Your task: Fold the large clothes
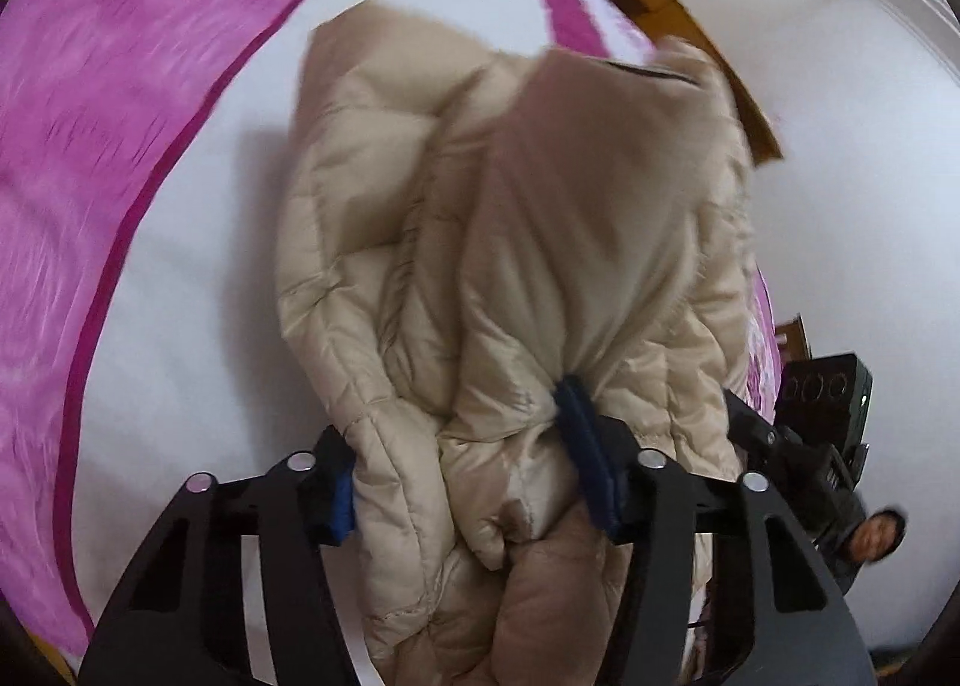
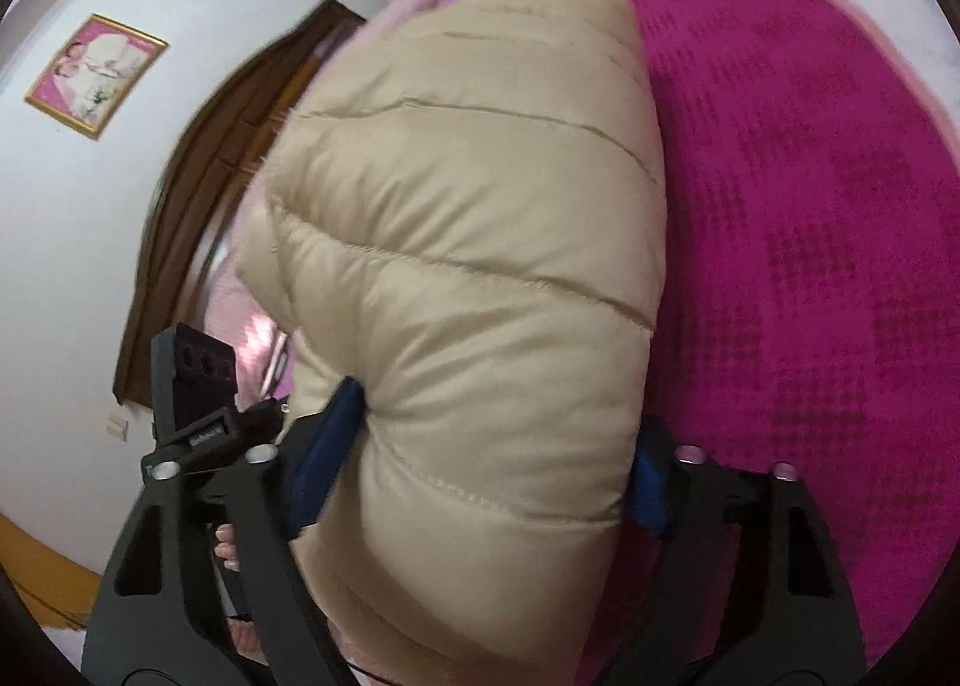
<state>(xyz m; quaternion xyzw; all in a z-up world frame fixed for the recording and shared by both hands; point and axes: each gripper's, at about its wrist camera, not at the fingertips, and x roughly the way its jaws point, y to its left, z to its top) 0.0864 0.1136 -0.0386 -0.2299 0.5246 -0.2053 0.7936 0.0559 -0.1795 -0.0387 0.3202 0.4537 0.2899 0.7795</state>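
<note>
Beige puffer jacket (image 1: 510, 266) up off magenta bedspread (image 2: 810, 206), bunched between both tools. Left gripper (image 1: 465, 464) clamped on thick quilted wad, blue pads (image 1: 585, 464) pressed into fabric. Right gripper (image 2: 486, 458) clamped on padded bulge, jacket ballooning out ahead of fingers. Framed picture (image 2: 96, 74) on wall, left of jacket.

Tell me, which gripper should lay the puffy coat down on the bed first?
Probably the left gripper: its bunched part of the beige puffer jacket hangs over the bed. The right gripper faces partly toward the wall.
</note>
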